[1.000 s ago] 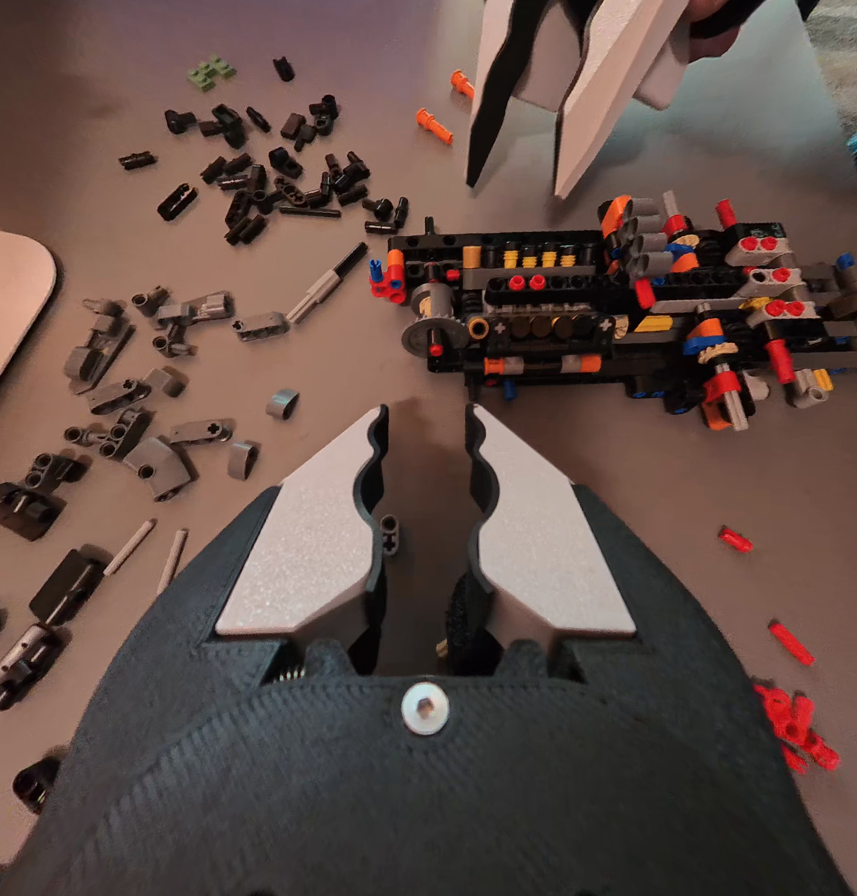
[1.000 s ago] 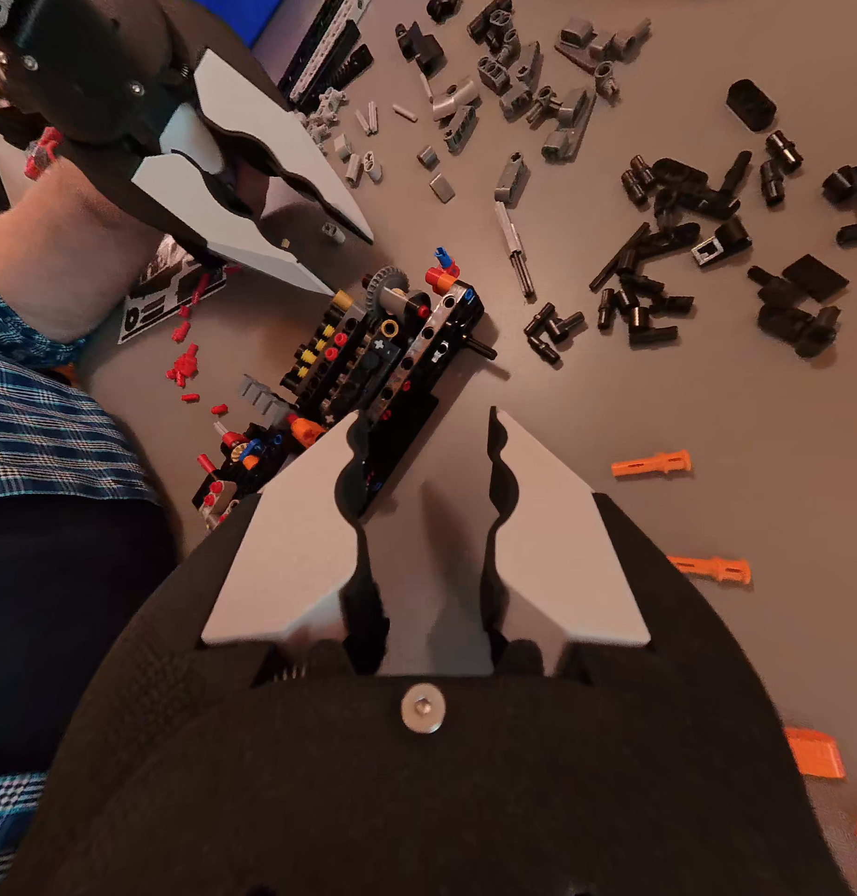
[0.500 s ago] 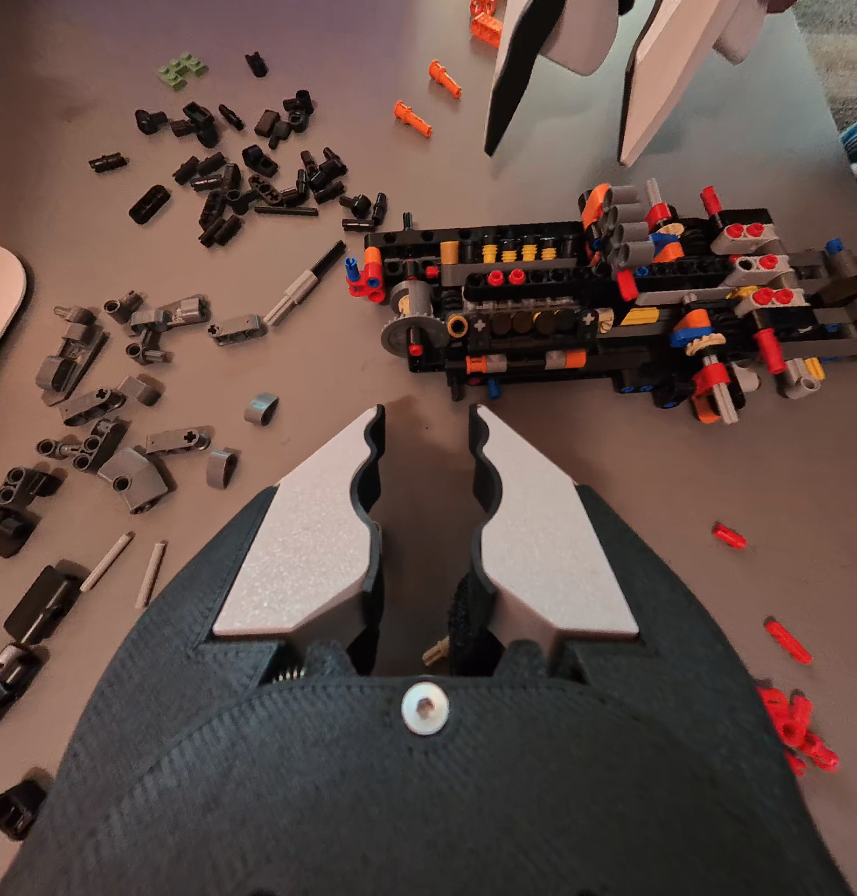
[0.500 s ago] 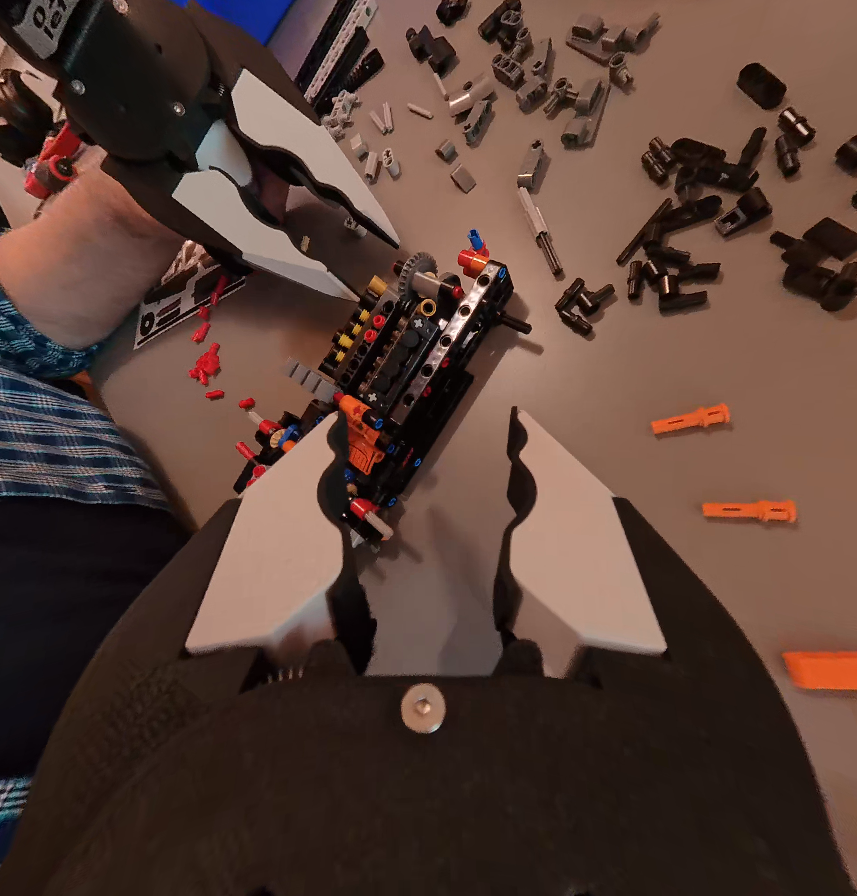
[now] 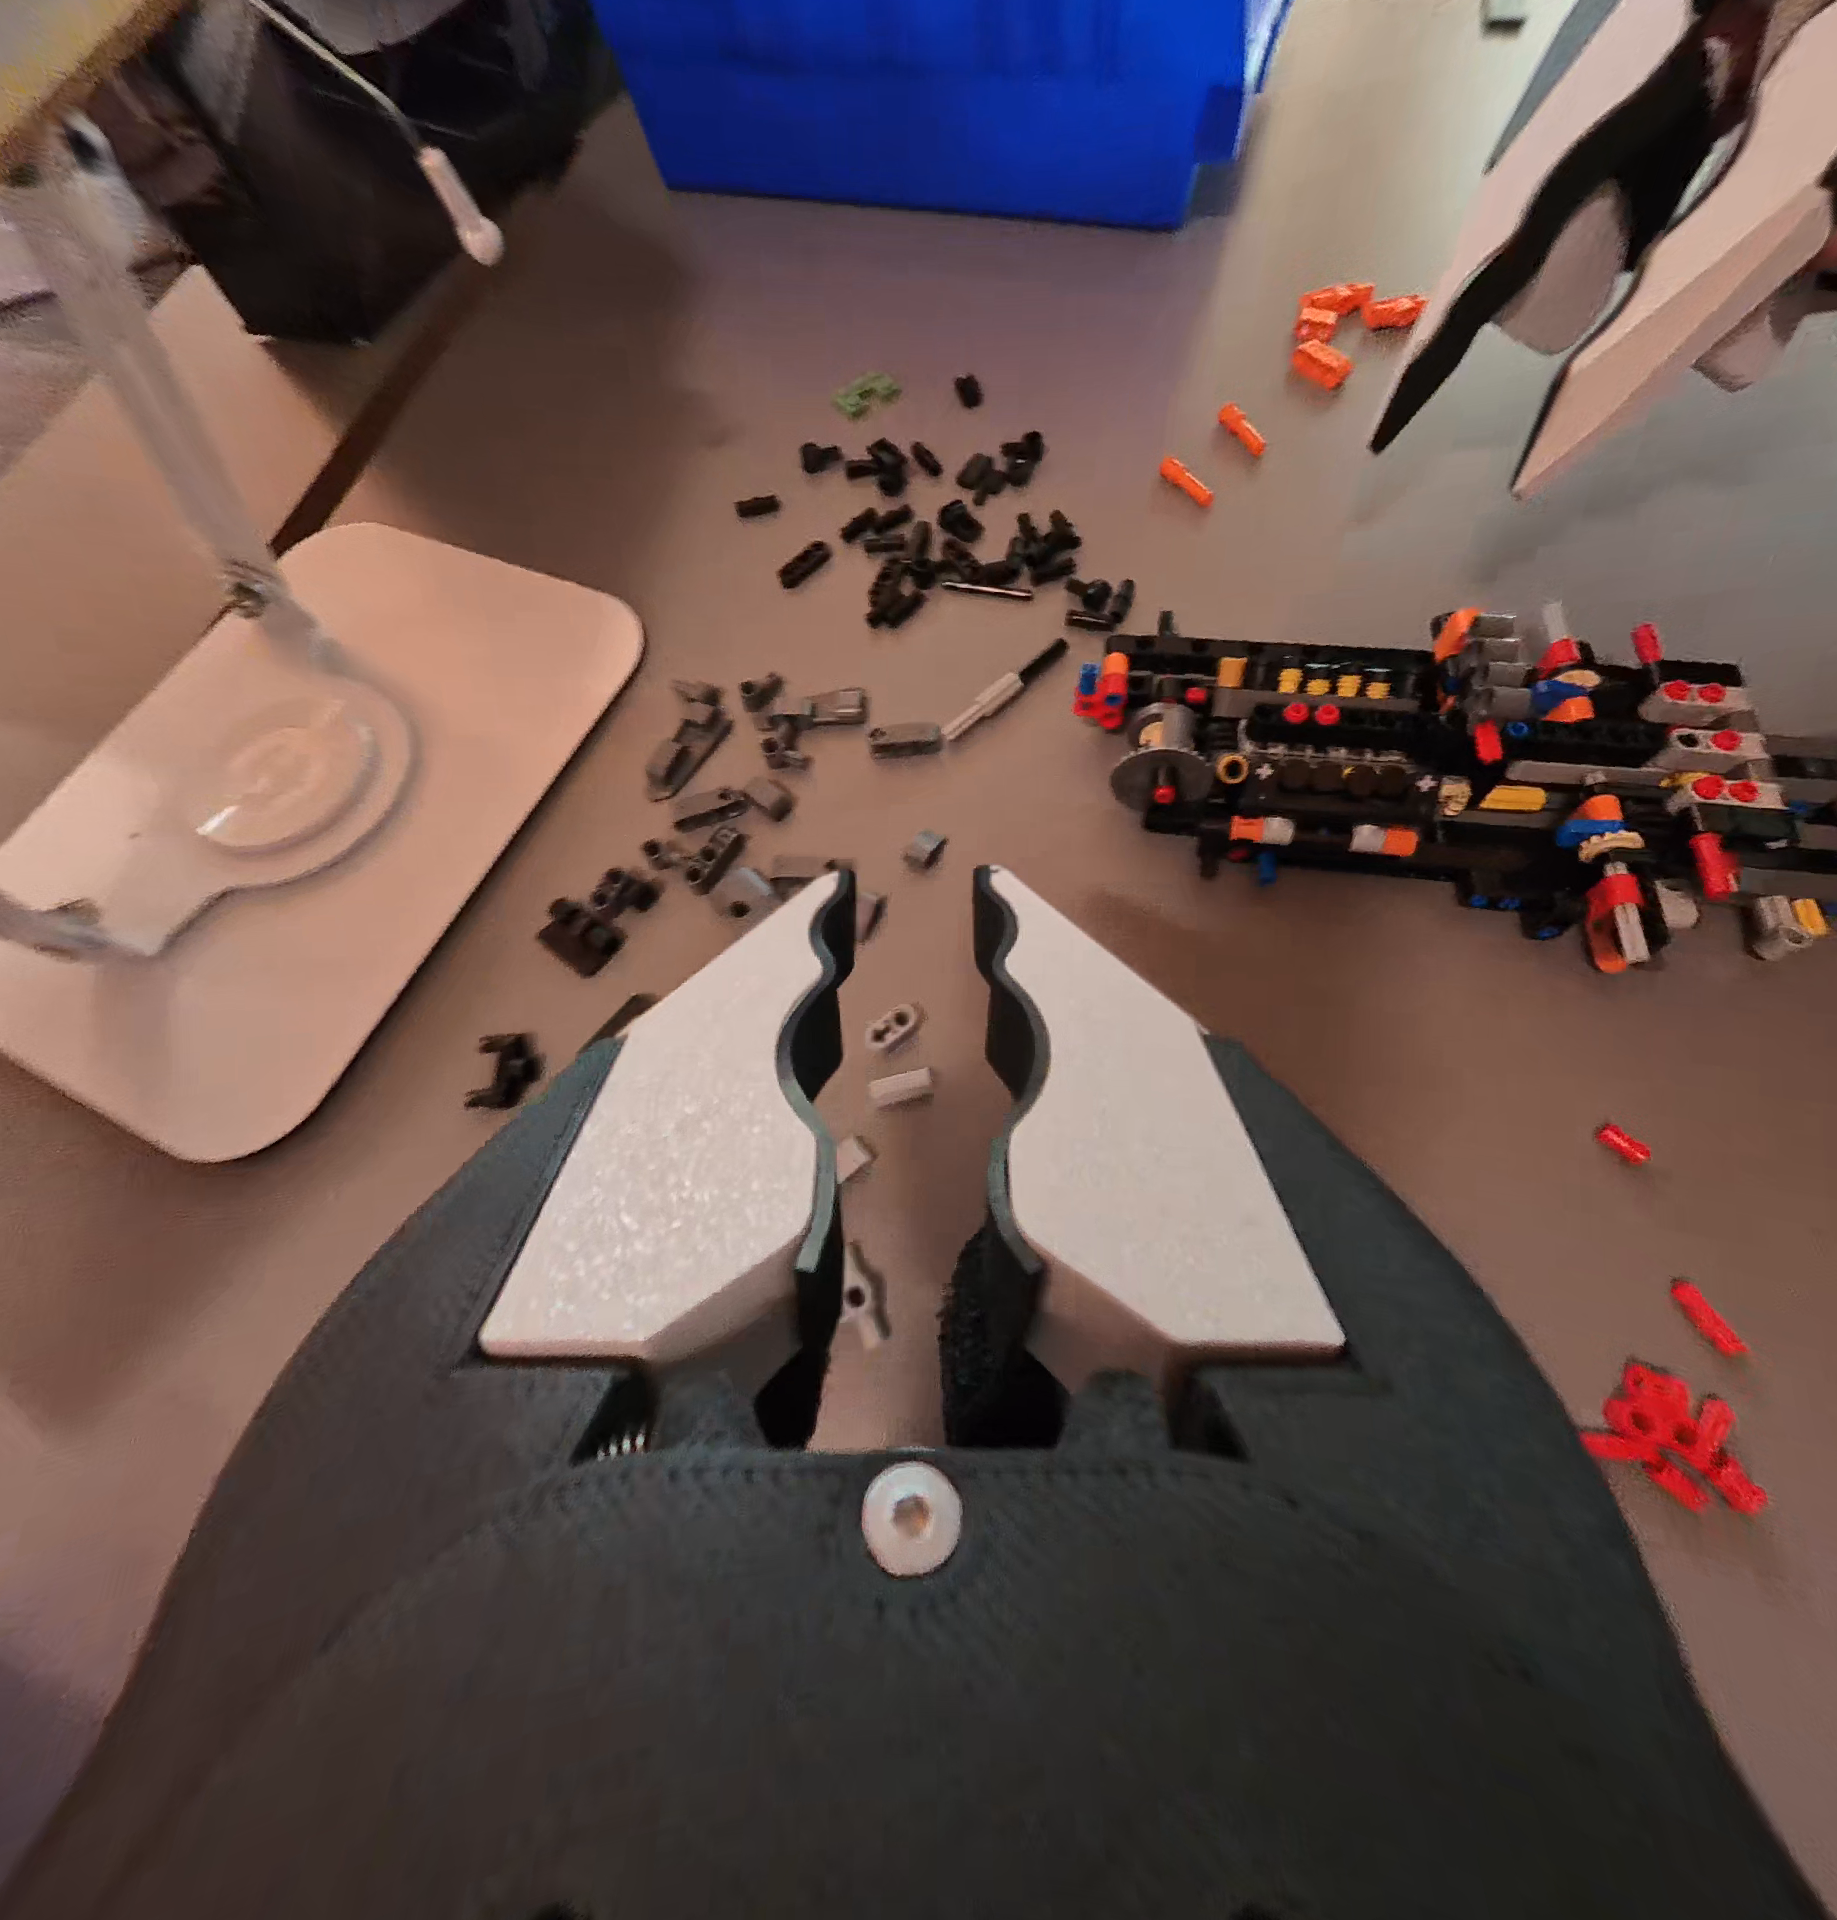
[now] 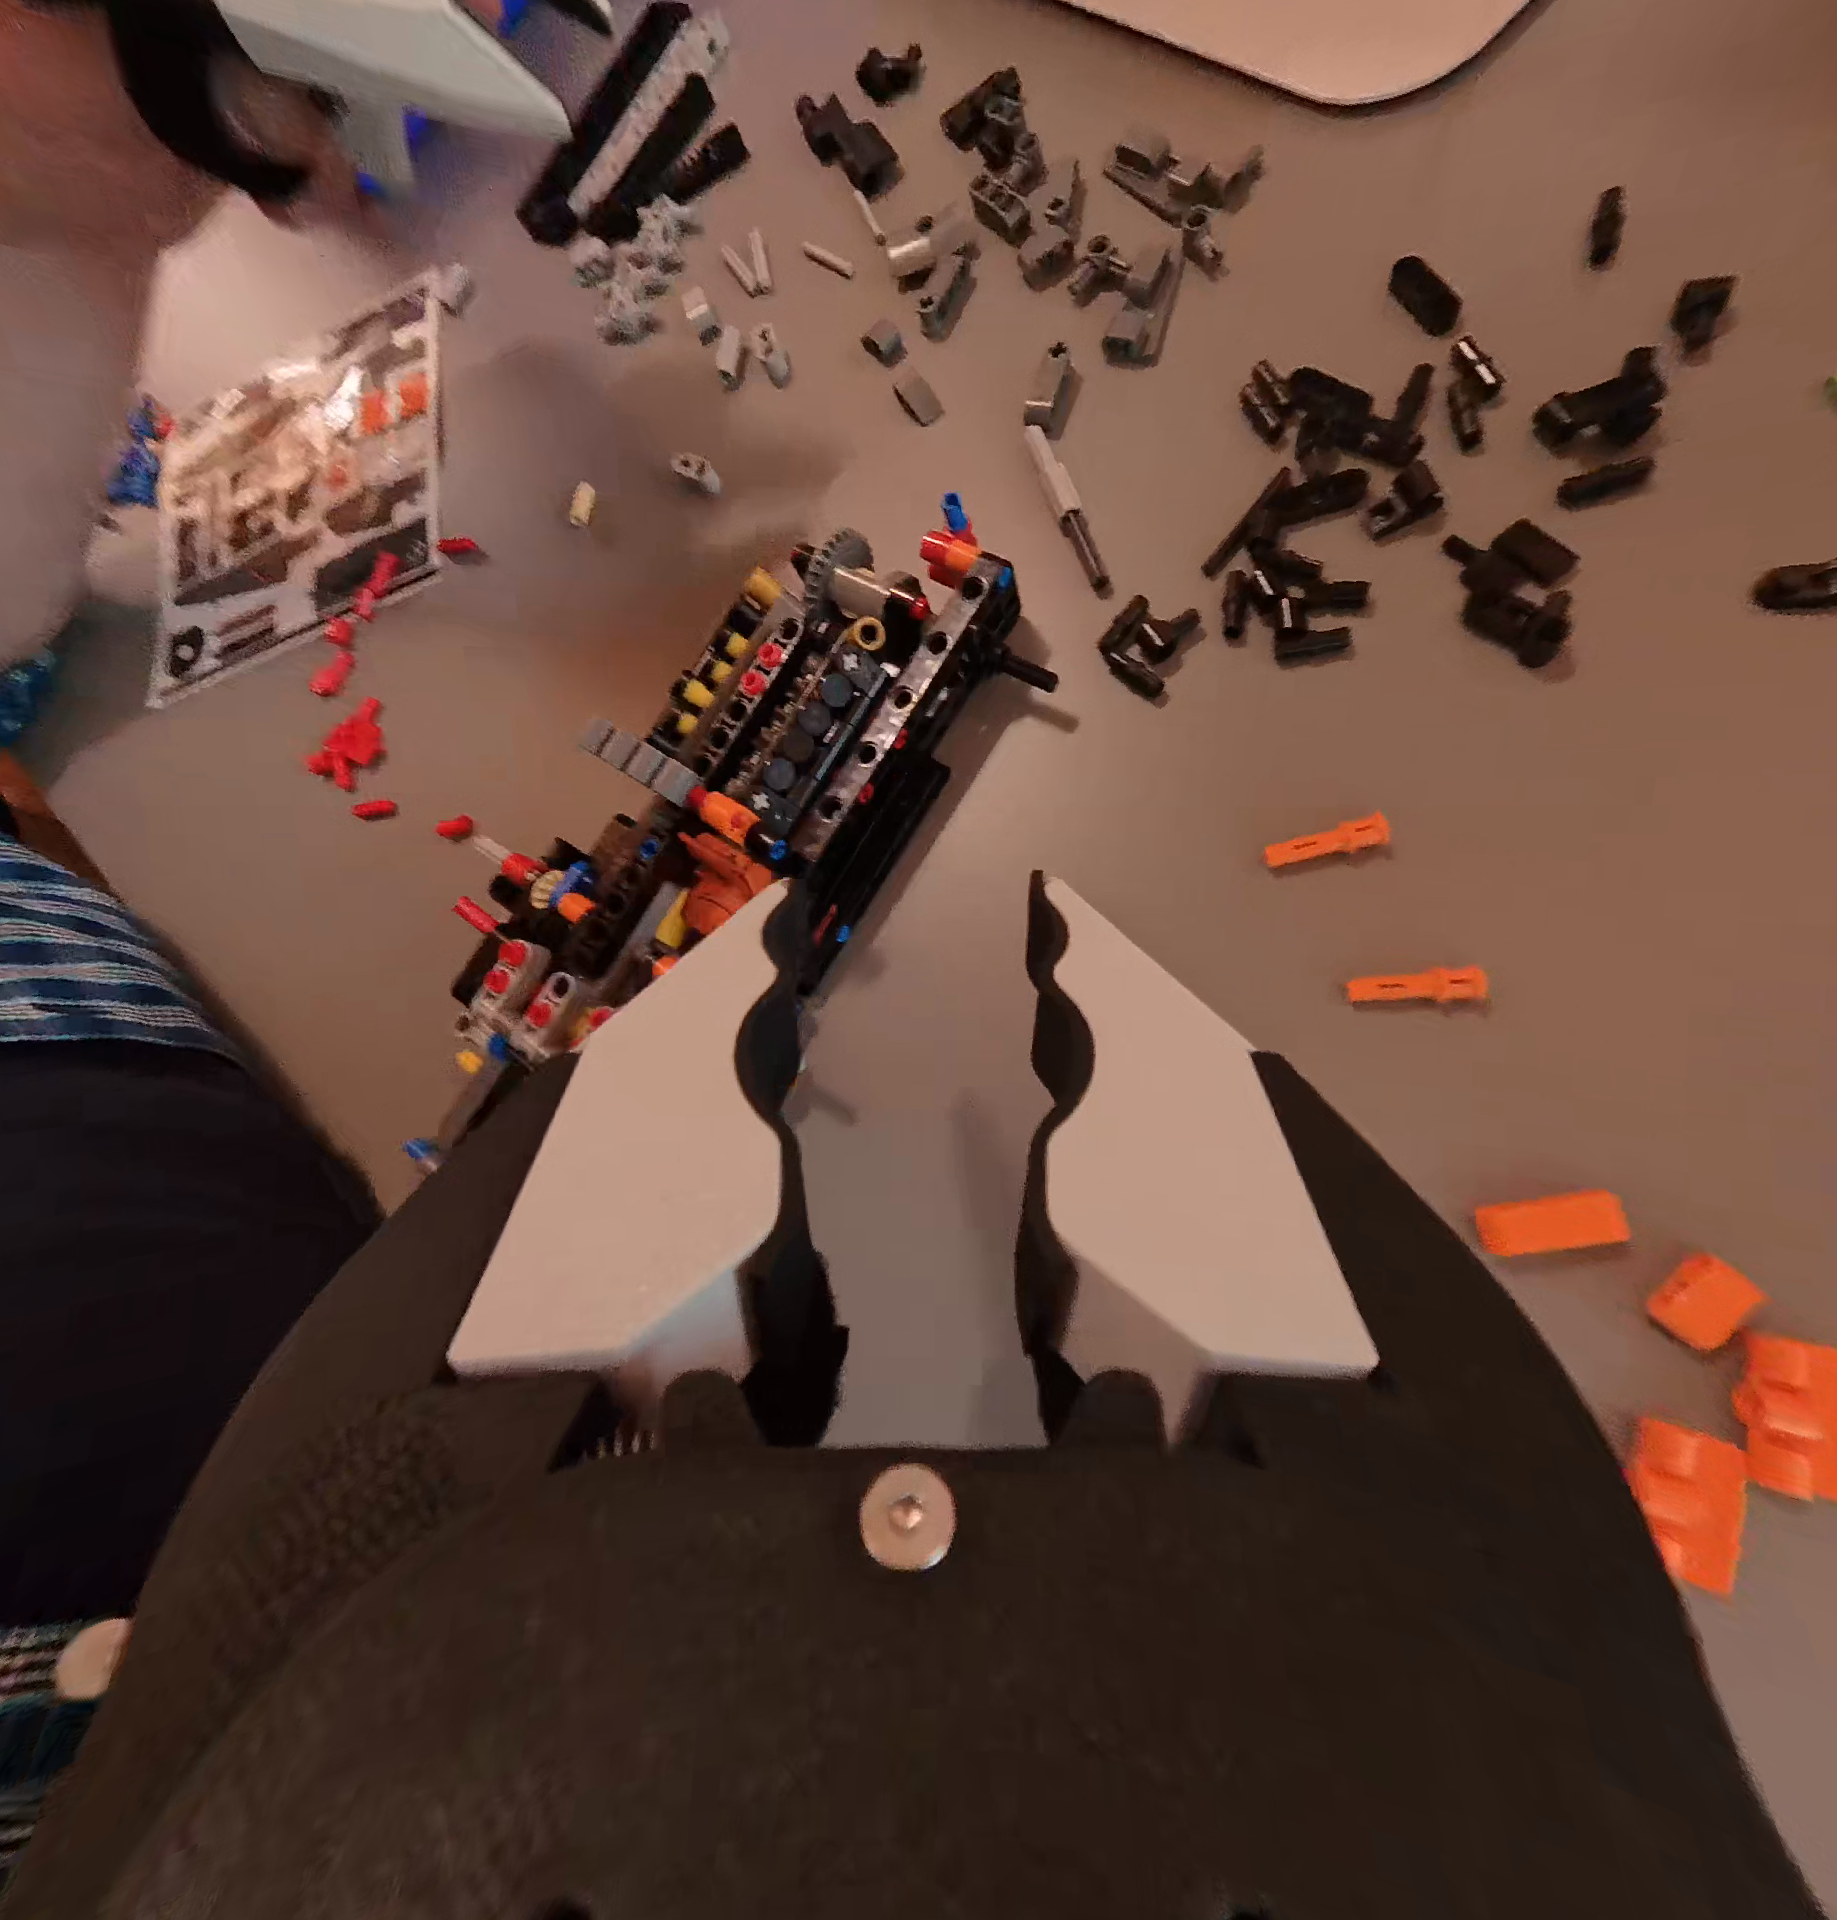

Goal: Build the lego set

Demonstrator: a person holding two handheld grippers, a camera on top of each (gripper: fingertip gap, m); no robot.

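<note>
Right now we've got both claws empty and hanging above the table (image 5: 1361,1091), so this looks like a parts-picking moment. Our left gripper (image 5: 906,894) has its jaws parted to a narrow gap with nothing between them, and it's sitting over a few small grey connectors (image 5: 893,1023) lying loose on the surface. Our right gripper (image 6: 909,894) is spread a bit wider, also holding nothing, with its left finger overlapping the near end of the half-built chassis (image 6: 789,748) in view, though we can't tell if it actually touches. The chassis lies flat on the table, black pins (image 5: 945,530) scattered beyond it and red pins (image 5: 1672,1444) off to the side. Our guess for doing this well: drop the left claw straight down over 1 connector only, line the fingertips across its short sides, and close slowly so it doesn't squirt out, since these bits are tiny and slippery. We'd keep the right claw ready to pin the chassis down so it doesn't slide when the piece gets pushed in.
</note>
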